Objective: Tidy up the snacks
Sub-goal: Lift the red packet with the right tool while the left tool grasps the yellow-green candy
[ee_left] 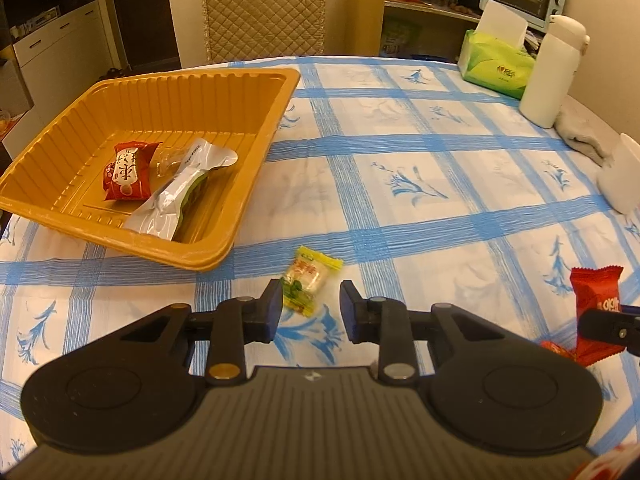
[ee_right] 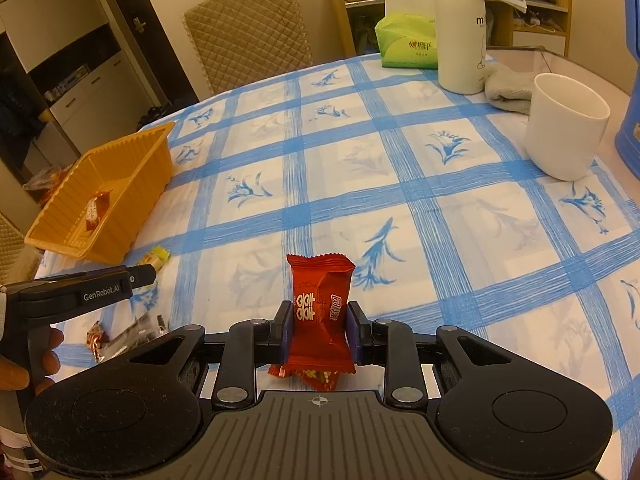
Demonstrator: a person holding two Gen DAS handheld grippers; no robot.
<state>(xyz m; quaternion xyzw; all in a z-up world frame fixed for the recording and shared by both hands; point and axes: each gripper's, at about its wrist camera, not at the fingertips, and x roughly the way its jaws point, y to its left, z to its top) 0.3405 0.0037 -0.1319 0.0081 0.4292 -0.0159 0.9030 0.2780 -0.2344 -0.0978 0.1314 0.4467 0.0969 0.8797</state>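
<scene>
On the counter, the left tool stands wide apart around a yellow candy, gripping nothing. Right tool is clamped on a red snack. Orange tray holds two packets, just beside the candy.

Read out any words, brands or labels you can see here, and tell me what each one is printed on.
"GenRobot.AI": side of the left gripper.
"mi", cut off: white flask.
Red snack in the right gripper: stylised characters, unreadable.
Tissue pack, tray snacks, yellow candy: print too blurred.
</scene>
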